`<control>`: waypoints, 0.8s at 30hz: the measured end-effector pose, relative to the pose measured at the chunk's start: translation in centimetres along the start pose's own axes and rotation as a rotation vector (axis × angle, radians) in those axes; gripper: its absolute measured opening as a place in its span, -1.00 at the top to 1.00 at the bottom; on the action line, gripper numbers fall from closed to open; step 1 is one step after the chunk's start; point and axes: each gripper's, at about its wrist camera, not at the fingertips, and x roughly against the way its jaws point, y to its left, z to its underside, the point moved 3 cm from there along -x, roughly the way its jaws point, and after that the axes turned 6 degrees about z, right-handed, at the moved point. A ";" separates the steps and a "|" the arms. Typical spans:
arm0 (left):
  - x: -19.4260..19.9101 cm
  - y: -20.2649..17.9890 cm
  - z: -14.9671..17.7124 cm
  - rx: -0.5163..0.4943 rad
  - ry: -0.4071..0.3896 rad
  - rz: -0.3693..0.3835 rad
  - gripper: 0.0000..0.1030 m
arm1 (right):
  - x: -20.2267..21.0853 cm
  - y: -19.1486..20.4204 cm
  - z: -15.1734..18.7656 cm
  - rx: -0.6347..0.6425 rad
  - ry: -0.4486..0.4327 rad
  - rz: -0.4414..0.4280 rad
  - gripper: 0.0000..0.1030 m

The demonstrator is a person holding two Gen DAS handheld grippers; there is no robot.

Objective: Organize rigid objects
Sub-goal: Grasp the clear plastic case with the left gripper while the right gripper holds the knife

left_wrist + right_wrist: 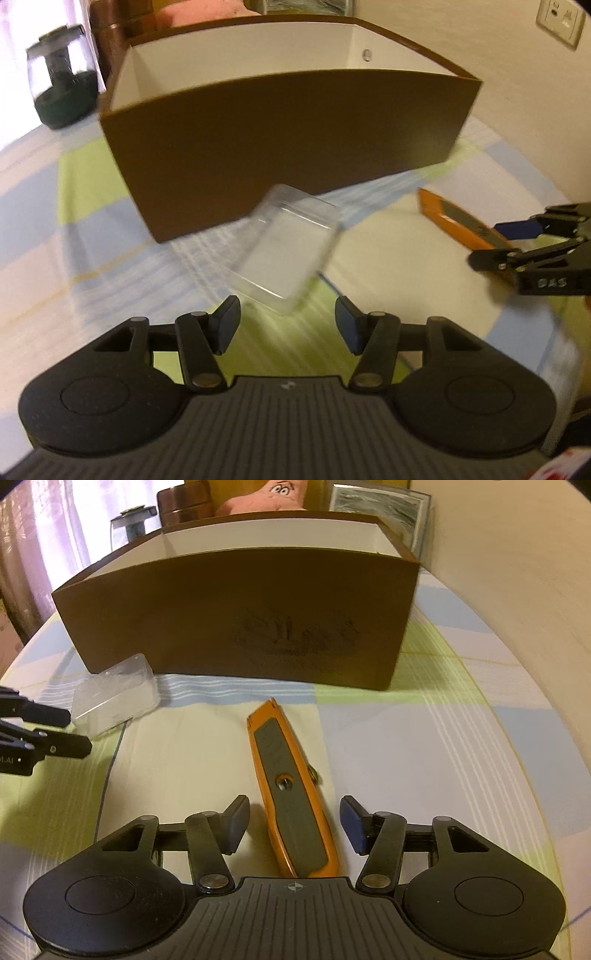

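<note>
A brown open box (280, 147) (236, 620) with a white inside stands at the back of the checked tablecloth. A clear plastic case (288, 251) (114, 698) lies in front of it, just ahead of my open left gripper (286, 326), whose pads do not touch it. An orange and grey utility knife (291, 786) (458, 225) lies flat on the cloth. My right gripper (293, 825) (491, 240) straddles the knife's near end, jaws apart, with a gap between each pad and the handle.
A glass jar with a dark base (61, 81) stands left of the box. Behind the box are a brown cylinder (184, 502), a pink plush toy (258, 496) and a framed picture (380, 507). A cream wall with a socket (561, 22) rises on the right.
</note>
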 end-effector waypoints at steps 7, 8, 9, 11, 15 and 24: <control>-0.9 1.0 -1.2 -0.095 -0.047 -0.041 -0.33 | -0.7 0.2 -0.8 0.009 -0.004 -0.009 0.00; -1.1 0.8 -1.3 -0.109 -0.055 -0.034 -0.33 | -0.7 0.2 -0.8 0.014 -0.005 -0.009 0.00; -1.3 0.8 -1.3 -0.120 -0.055 -0.029 -0.33 | -0.6 0.2 -0.7 0.021 -0.008 -0.009 0.00; -1.8 0.5 -1.5 -0.138 -0.050 -0.019 -0.31 | -0.7 0.2 -0.7 0.030 -0.010 -0.009 0.00; -2.3 0.2 -1.5 -0.132 -0.037 0.002 -0.18 | -0.7 0.3 -0.6 0.033 -0.009 -0.012 0.00; -0.7 -1.3 0.2 -0.042 -0.005 -0.013 -0.01 | 0.0 0.7 0.0 0.061 -0.016 -0.018 0.41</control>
